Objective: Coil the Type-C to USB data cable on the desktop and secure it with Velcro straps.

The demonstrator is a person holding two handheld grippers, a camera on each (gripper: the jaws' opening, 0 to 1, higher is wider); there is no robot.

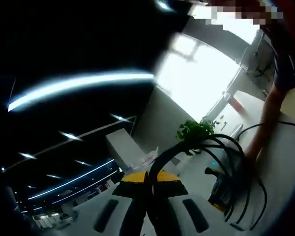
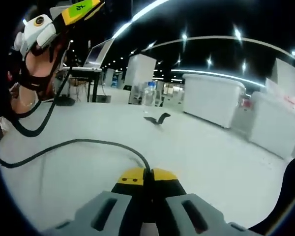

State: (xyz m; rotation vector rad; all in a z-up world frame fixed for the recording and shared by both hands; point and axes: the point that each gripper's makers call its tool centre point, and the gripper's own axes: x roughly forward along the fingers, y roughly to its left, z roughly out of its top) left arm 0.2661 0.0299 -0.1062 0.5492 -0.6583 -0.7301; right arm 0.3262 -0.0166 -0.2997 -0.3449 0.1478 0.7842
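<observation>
Jaws of the right gripper [image 2: 147, 181] pressed together on the black cable [image 2: 78, 143], seen nearest in the right gripper view. From that pinch, cable running out over the white desktop [image 2: 201, 152], curving away toward the left gripper [image 2: 49, 27] held in a person's hand [image 2: 37, 64] at upper left. Beyond the cable, a small dark Velcro strap [image 2: 157, 118] lying alone on the desktop, well apart from both grippers. Past the strap, a clear bottle [image 2: 147, 93], contents not discernible, then an open laptop [image 2: 96, 54] and white bins [image 2: 211, 98] at the far edge.

Left gripper view tilted upward: left gripper [image 1: 148, 183] jaws closed on the cable [image 1: 221, 147], coiled into several loops just beyond the tips. Behind the loops, a green plant [image 1: 194, 130] and a bright window [image 1: 201, 73].
</observation>
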